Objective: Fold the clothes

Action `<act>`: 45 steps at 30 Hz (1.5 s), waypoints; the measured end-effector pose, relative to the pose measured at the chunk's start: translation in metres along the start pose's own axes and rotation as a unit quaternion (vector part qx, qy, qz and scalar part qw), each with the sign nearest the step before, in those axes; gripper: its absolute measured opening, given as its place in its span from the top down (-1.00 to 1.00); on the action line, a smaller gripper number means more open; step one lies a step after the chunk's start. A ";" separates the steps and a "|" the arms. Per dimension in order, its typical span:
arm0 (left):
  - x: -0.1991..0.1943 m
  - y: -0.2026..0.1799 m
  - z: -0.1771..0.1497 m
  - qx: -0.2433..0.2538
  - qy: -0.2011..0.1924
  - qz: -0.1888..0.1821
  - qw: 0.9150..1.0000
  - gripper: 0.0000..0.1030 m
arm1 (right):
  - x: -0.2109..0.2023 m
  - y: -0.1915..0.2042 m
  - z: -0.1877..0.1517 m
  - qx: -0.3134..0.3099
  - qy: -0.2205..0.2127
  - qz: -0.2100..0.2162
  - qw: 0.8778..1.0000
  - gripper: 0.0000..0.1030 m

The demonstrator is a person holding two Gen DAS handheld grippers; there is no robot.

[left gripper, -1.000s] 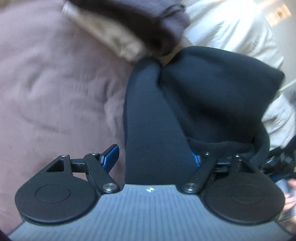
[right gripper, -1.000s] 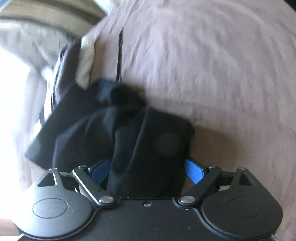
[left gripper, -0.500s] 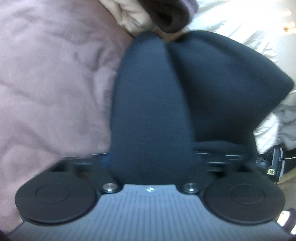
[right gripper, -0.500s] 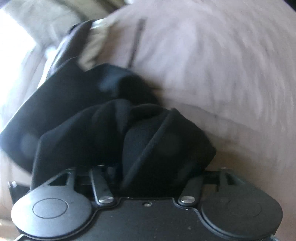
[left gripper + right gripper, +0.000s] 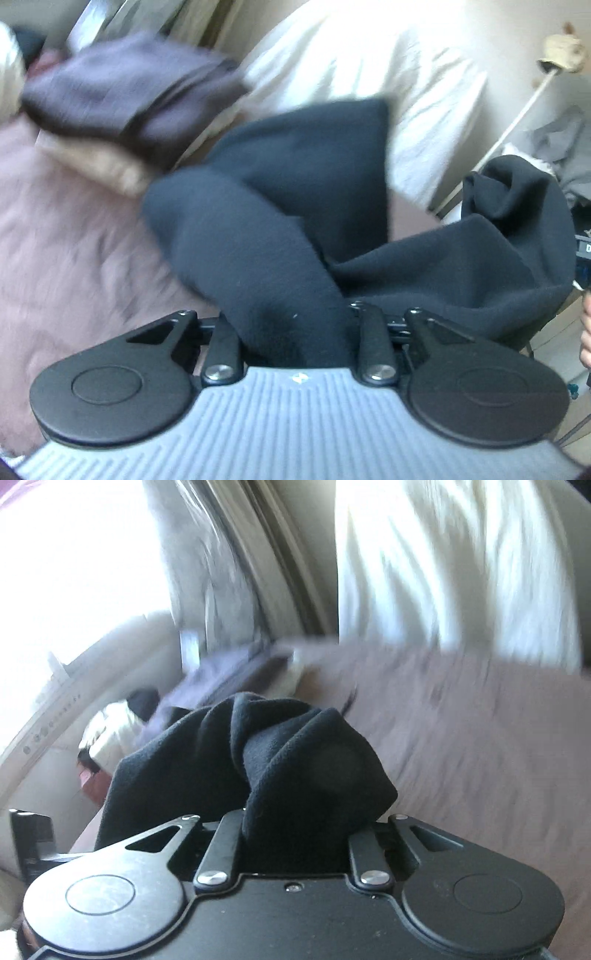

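Note:
A black fleece garment (image 5: 295, 229) hangs bunched between both grippers above the mauve bed cover (image 5: 74, 240). My left gripper (image 5: 291, 325) is shut on one part of it; the cloth hides the fingertips. My right gripper (image 5: 295, 812) is shut on another bunched part of the black garment (image 5: 288, 753), which drapes to the left; its fingertips are hidden too. The right-hand bunch also shows at the right of the left wrist view (image 5: 517, 206).
A folded stack lies at the back of the bed: a dark purple-grey garment (image 5: 122, 92) on a beige one (image 5: 96, 166). White pillows (image 5: 369, 62) lean behind it. The mauve cover (image 5: 480, 738) spreads right of the right gripper. A bright window lies at the left (image 5: 74, 572).
Both grippers closed on the black garment and lifted it off the bed. The views tilted up toward the pillows and headboard, and the cloth now hangs between the grippers.

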State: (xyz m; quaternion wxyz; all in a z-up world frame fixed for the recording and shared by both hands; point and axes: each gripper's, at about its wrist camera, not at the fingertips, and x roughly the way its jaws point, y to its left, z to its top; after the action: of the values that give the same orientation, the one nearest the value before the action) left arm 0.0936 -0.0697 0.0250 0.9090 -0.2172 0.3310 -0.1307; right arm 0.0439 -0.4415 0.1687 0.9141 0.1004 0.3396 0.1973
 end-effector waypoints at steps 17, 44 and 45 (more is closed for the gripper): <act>0.117 -0.138 -0.053 0.114 0.139 -0.024 0.983 0.06 | -0.018 -0.151 -0.037 -0.032 0.099 -0.391 0.915 -0.12; 0.053 -0.021 -0.086 0.040 0.095 0.062 0.993 -0.20 | 0.068 0.022 -0.083 -0.114 0.130 -0.213 0.962 -0.61; 0.052 -0.021 -0.087 0.038 0.094 0.063 0.993 -0.20 | 0.083 0.019 -0.090 -0.128 0.152 -0.237 0.951 -0.61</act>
State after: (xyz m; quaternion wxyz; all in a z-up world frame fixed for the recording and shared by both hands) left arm 0.0734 -0.1348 -0.0531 0.8877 -0.1482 0.4230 -0.1054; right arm 0.0364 -0.3840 0.0592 0.8771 -0.1318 0.4610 0.0296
